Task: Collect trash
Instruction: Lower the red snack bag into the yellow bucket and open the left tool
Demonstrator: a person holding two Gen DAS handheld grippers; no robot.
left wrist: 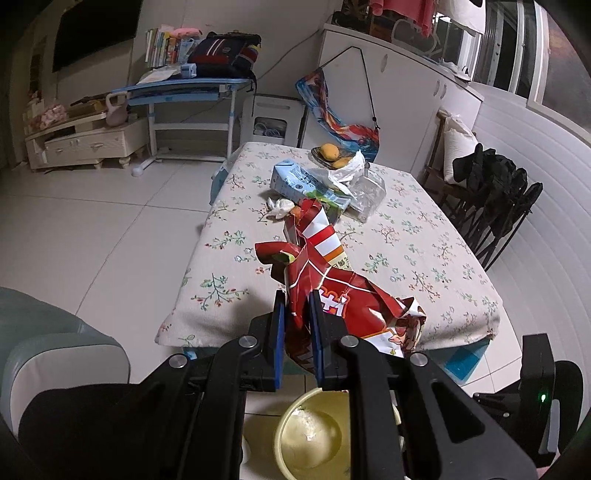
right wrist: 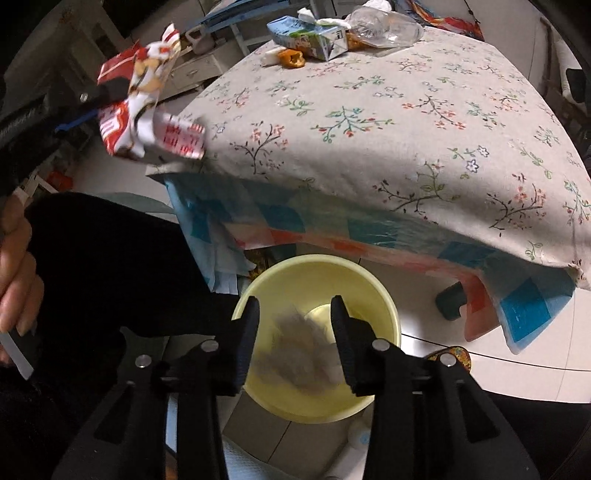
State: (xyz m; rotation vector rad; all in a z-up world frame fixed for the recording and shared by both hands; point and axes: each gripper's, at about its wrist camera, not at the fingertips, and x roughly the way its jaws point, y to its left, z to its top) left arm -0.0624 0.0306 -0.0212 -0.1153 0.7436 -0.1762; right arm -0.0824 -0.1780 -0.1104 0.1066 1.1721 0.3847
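Left tool (left wrist: pixel 297 301): your blue-padded fingers are pinched tight on the red snack wrapper (left wrist: pixel 332 291), a crinkly, glossy foil bag with white stripes and print, all creased and folded. It's held up in the air past the near edge of the bench (left wrist: pixel 424 251), above the bin.

Right tool (right wrist: pixel 294 308): your black fingers are spread wide with nothing gripped. A blurry grey-brown clump (right wrist: pixel 299 347) sits between them over the bin mouth; can't tell if it's in mid-air or already inside.

Bin (right wrist: pixel 384 299): round pale-yellow plastic tub on the tiled floor, smooth walls, right under both tools by the bench edge.

Bench cover: matte floral cloth, little branches and blossoms, with a shiny blue-and-orange checked sheet hanging below it.

Trash left on the bench: a boxy blue-white carton (right wrist: pixel 314 35) lying on its side at the far end, a crushed clear plastic bottle (right wrist: pixel 388 24) just beside it, a crumpled white tissue (left wrist: pixel 280 206), and an orange scrap (right wrist: pixel 291 57) near the carton.
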